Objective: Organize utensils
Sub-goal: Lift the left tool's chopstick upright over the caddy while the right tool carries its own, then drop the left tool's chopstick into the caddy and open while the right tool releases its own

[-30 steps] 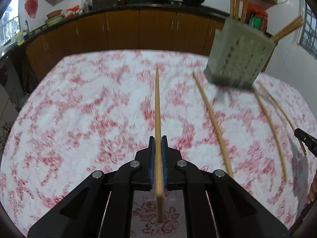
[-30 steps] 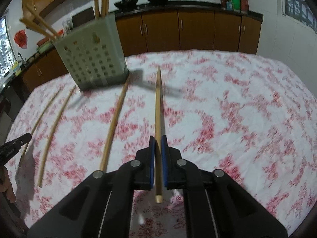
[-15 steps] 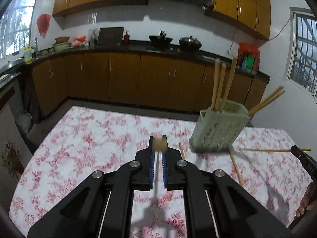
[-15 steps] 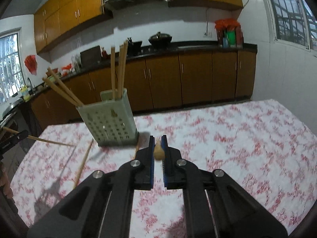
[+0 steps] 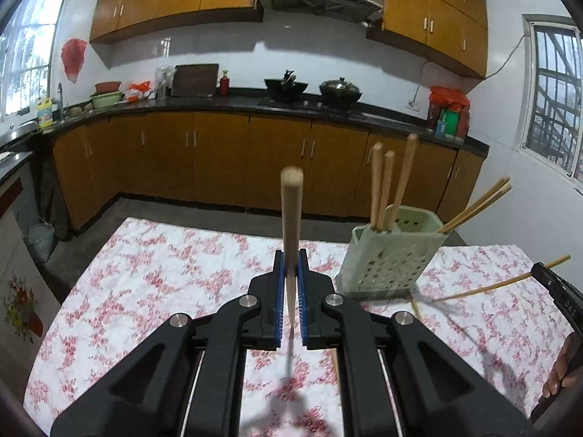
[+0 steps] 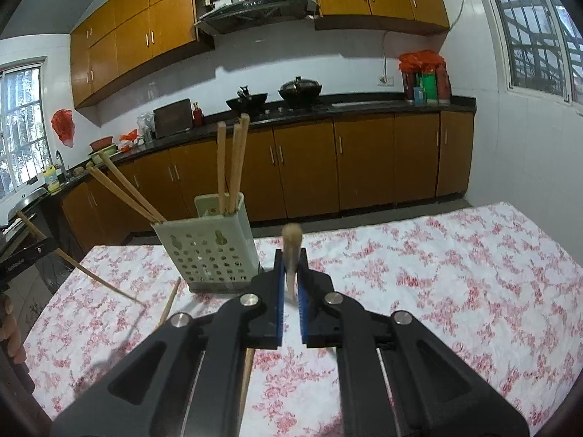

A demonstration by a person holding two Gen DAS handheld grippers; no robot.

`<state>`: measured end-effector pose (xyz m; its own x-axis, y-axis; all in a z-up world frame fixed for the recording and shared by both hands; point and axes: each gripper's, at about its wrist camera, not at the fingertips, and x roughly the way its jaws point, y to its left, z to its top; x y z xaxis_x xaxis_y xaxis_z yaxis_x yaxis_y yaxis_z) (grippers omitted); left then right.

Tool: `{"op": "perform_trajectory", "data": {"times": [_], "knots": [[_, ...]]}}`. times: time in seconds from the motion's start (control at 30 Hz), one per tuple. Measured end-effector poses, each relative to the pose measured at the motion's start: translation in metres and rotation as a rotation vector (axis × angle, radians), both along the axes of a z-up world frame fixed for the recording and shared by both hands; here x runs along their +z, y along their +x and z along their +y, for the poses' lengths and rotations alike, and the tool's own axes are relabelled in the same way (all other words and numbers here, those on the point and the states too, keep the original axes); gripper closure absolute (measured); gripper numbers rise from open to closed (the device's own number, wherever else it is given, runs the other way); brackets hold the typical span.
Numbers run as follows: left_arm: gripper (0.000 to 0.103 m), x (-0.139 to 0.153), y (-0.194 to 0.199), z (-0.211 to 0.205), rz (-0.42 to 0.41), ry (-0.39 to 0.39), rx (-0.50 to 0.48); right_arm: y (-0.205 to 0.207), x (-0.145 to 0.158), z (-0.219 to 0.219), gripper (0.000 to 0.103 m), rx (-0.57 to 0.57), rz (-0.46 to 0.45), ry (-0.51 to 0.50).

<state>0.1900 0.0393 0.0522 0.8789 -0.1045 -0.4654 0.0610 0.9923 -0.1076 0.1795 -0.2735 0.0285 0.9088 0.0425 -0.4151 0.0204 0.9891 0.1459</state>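
The left gripper [image 5: 290,273] is clenched on a chopstick [image 5: 291,218], which is raised above the floral tablecloth [image 5: 164,276]. The right gripper [image 6: 290,273] grips a second chopstick [image 6: 291,251] the same way. The green perforated holder [image 6: 207,255] stands on the cloth, far and left of the right gripper, with five chopsticks inside. A loose chopstick [image 6: 169,304] lies on the cloth near the holder.
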Motion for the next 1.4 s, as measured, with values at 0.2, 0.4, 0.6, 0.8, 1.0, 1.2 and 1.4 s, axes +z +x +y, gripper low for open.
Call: {"op": "perform_trajectory", "data": {"times": [0.2,0.4,0.6,0.8,1.0,1.2,1.4], "knots": [[0.096,0.027,-0.003,-0.014,-0.068,-0.009,-0.054,-0.002,0.032,0.003,0.095,0.033,-0.074,0.009],[0.096,0.054,-0.003,-0.033,-0.13,-0.052,-0.117,-0.005,0.07,0.006,0.095,0.089,-0.156,0.081],[0.096,0.084,0.0,-0.053,-0.232,-0.093,-0.145,-0.002,0.108,0.018,0.095,0.141,-0.254,0.106],[0.096,0.096,0.015,-0.068,-0.336,-0.086,-0.122,0.017,0.125,0.032,0.095,0.149,-0.305,0.072],[0.096,0.083,0.038,-0.076,-0.35,-0.096,-0.088,0.047,0.121,0.033,0.095,0.128,-0.279,0.074],[0.096,0.069,0.049,-0.079,-0.341,-0.105,-0.077,0.073,0.103,0.04,0.095,0.13,-0.215,0.054],[0.096,0.056,0.056,-0.085,-0.297,-0.093,-0.094,0.088,0.088,0.045,0.095,0.137,-0.16,0.049]]}}
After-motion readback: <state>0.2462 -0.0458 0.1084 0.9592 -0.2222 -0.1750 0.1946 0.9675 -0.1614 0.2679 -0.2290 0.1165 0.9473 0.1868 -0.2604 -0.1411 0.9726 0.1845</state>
